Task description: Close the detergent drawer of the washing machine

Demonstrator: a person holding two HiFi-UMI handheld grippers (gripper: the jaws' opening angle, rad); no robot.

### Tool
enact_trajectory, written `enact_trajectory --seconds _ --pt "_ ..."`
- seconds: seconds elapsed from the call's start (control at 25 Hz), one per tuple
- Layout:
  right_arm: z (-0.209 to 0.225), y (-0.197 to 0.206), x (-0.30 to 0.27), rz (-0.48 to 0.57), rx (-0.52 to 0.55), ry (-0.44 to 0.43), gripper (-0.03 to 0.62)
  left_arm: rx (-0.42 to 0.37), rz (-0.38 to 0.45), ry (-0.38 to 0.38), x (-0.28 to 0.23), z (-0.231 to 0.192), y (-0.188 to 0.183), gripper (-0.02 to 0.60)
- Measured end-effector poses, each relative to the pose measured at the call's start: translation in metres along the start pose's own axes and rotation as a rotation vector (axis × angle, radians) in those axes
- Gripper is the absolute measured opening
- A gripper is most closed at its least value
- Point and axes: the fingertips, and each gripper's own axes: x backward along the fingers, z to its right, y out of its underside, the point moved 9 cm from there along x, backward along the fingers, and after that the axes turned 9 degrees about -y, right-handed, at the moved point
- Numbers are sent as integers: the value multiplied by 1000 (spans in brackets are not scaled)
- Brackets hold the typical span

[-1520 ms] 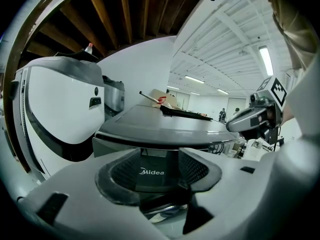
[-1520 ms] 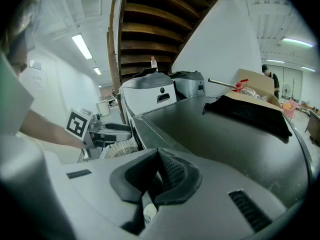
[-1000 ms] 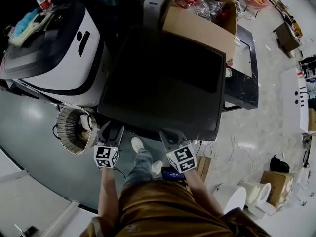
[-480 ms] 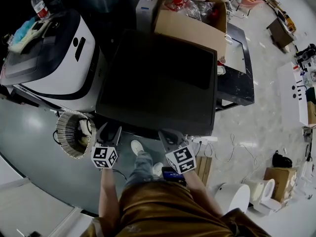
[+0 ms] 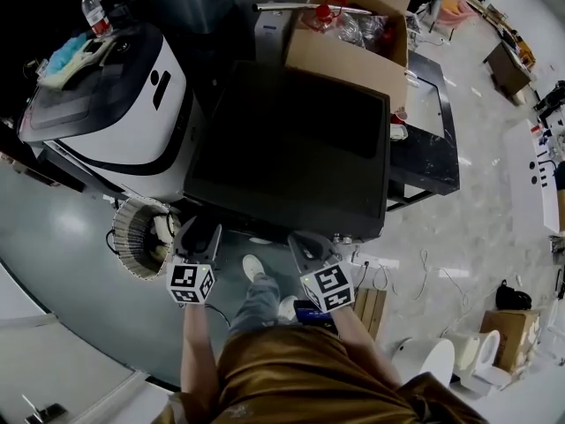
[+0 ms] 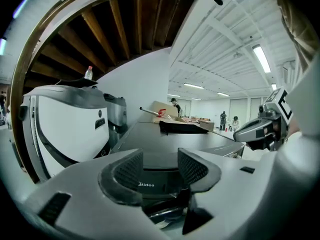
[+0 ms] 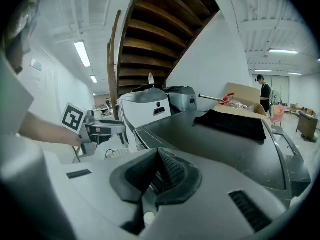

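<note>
Barely anything is changed: at lower centre the left gripper is held with fingers wide and the right gripper closed empty; the drawer is seemingly not yet reached.

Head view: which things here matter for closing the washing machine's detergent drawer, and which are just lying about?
For the job:
dark washing machine
left tool, open
right tool, shut
(the drawer itself I can't make out)

Lying about:
cardboard box
white machine
water bottle
woven basket
black cloth on the washer's top
</note>
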Motion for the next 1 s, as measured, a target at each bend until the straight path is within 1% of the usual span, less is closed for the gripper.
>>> enact_trajectory --seconds 0.16,0.36,0.52,0.68,1.0 --pt "-10 -7 15 36 31 -1 12 36 21 -24 16 11 -9 230" --pt "-17 -8 39 87 68 56 12 90 64 -24 38 32 -20 212" --pt "-29 -10 57 113 85 77 12 75 95 -26 60 49 -30 209" --pt "-40 -9 69 137 111 74 12 78 161 -64 83 57 -35 192" --pt "-46 -6 84 161 125 78 12 79 166 -74 99 66 -35 192"
